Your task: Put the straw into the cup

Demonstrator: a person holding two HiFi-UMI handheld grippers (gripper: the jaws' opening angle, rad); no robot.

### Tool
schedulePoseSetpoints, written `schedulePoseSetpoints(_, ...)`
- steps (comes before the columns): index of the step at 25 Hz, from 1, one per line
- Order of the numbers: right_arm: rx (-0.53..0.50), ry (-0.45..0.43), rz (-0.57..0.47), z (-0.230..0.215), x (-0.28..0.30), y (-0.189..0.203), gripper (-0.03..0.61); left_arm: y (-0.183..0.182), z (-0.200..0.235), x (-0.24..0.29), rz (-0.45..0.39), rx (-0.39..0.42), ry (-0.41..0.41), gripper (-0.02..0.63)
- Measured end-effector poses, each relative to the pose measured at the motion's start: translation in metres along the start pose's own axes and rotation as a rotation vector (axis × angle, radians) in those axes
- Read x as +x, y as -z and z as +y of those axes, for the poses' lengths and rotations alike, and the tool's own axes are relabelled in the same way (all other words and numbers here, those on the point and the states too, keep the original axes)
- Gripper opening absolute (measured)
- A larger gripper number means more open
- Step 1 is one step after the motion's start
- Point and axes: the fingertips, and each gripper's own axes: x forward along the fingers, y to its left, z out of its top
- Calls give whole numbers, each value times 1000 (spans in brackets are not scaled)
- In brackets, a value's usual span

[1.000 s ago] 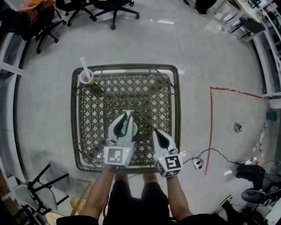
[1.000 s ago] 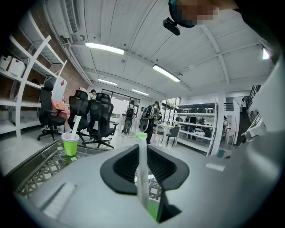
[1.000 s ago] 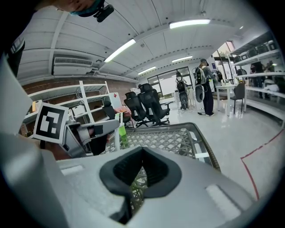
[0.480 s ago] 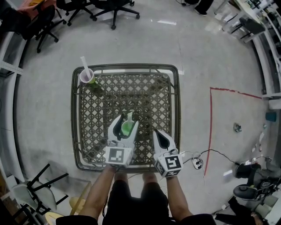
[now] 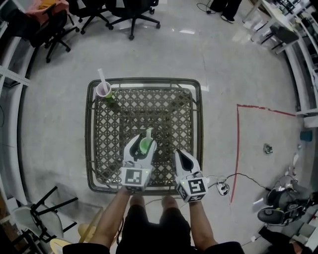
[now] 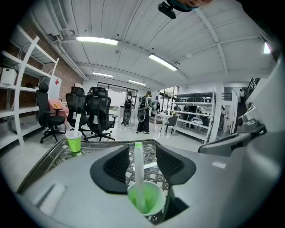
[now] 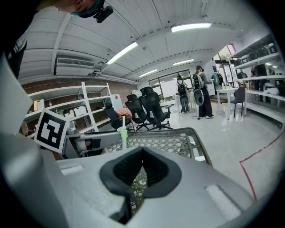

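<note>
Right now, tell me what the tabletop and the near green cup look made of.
Tabletop: woven lattice, probably synthetic rattan, matte grey-brown strands with open diamond gaps. Near green cup: likely thin plastic, glossy translucent green with a pale rim.

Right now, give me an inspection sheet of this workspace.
Surface: lattice table, carrying two cups.
Job's things: green cup near the front edge, straw standing in it; second cup with second straw at the far left corner.
Clutter: nothing seen.
Grippers: left gripper open, jaws just been opening, either side of the green cup, pads clear; right gripper shut, empty.
Cables: black cable and white plug on the floor.
Surroundings: office chairs, red floor line.
</note>
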Motion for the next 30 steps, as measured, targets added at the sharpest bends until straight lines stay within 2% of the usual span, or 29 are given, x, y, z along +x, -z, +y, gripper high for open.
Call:
schedulePoseSetpoints(5, -19, -16, -19, 6, -10, -19, 3, -11, -3, -14, 24, 27, -17, 154)
schedulePoseSetpoints(9, -27, -21, -48, 11, -19, -35, 3, -19, -5, -25, 47, 82, -39, 106)
schedulePoseSetpoints(17, -56, -43, -101, 28, -46, -70, 3, -55, -16, -58, 24, 68, -75, 17)
schedulePoseSetpoints(23, -77, -54, -157, 45, -74, -96, 3, -73, -24, -92, 16, 103, -82, 6)
schedulePoseSetpoints(30, -120, -67, -207, 68, -107, -123, 3, -111, -37, -135, -34, 98, -83, 5)
